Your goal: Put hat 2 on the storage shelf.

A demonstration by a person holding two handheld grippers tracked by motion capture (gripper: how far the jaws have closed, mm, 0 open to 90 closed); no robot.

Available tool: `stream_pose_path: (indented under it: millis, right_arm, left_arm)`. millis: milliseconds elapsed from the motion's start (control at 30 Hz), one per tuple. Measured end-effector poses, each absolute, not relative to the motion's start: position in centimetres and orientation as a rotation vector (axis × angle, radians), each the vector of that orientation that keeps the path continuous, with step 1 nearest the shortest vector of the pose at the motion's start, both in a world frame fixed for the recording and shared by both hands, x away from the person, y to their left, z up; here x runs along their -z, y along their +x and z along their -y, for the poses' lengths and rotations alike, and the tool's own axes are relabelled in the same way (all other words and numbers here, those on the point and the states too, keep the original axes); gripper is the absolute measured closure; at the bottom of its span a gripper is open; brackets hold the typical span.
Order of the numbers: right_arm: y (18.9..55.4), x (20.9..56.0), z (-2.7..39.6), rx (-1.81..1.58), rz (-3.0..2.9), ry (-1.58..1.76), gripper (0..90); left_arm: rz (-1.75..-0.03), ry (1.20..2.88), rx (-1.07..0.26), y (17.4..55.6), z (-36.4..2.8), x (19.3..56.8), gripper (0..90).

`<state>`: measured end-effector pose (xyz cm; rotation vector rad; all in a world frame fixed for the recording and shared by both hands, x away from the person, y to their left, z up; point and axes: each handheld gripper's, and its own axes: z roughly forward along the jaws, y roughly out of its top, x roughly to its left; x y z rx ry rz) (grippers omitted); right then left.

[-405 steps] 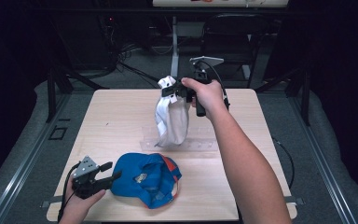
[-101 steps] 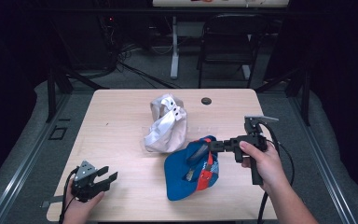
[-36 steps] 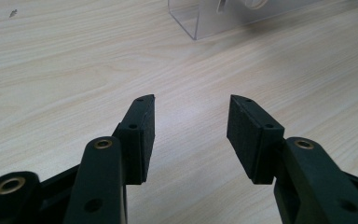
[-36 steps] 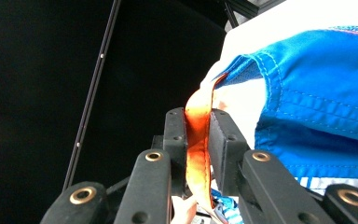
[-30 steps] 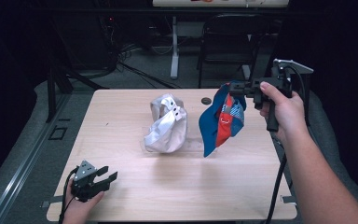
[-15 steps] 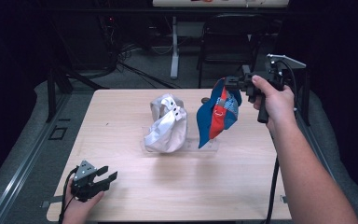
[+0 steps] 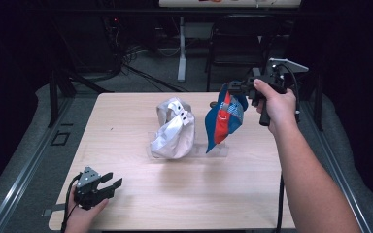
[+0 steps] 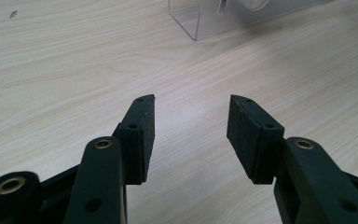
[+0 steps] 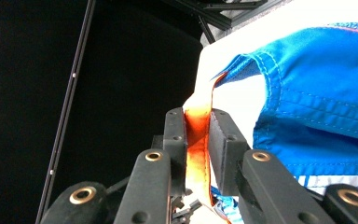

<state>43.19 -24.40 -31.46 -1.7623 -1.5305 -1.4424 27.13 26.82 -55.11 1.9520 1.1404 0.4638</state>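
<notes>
A blue cap [image 7: 223, 119] with red and white panels hangs above the far right part of the wooden table [image 7: 126, 111]. My right gripper [image 7: 233, 88] is shut on its orange strap [image 9: 196, 126], and the blue cloth [image 9: 317, 93] spreads to the right of the jaws in the right gripper view. The cap's lower edge hangs just over a clear plastic stand [image 7: 218, 148]. A white cap [image 7: 172, 131] sits on the stand's left part. My left gripper [image 7: 114, 183] rests at the table's front left corner, open [image 8: 191, 135] with nothing between its pads.
A corner of the clear stand [image 8: 191, 21] lies ahead of the left gripper. A dark chair [image 7: 243, 34] and a table leg stand behind the far edge. Bare wood lies between the left gripper and the stand.
My right hand has carried the hanging blue cap a little to the left, toward the white cap and over the stand. The left gripper has stayed put.
</notes>
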Motion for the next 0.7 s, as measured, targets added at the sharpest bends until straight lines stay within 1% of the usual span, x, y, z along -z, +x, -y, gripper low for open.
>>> stream_pose_path:
  millis: [333, 700]
  right_arm:
    - [43.6, 33.0, 23.4, 1.414, 1.531, -1.761, 78.0]
    - [43.5, 35.1, 23.7, 1.369, 1.542, -1.786, 77.9]
  left_arm:
    - [-1.138, 1.963, -0.459, 27.2, -26.9, 55.1, 52.2]
    - [-1.138, 1.948, -0.473, 27.2, -26.8, 55.2, 52.1]
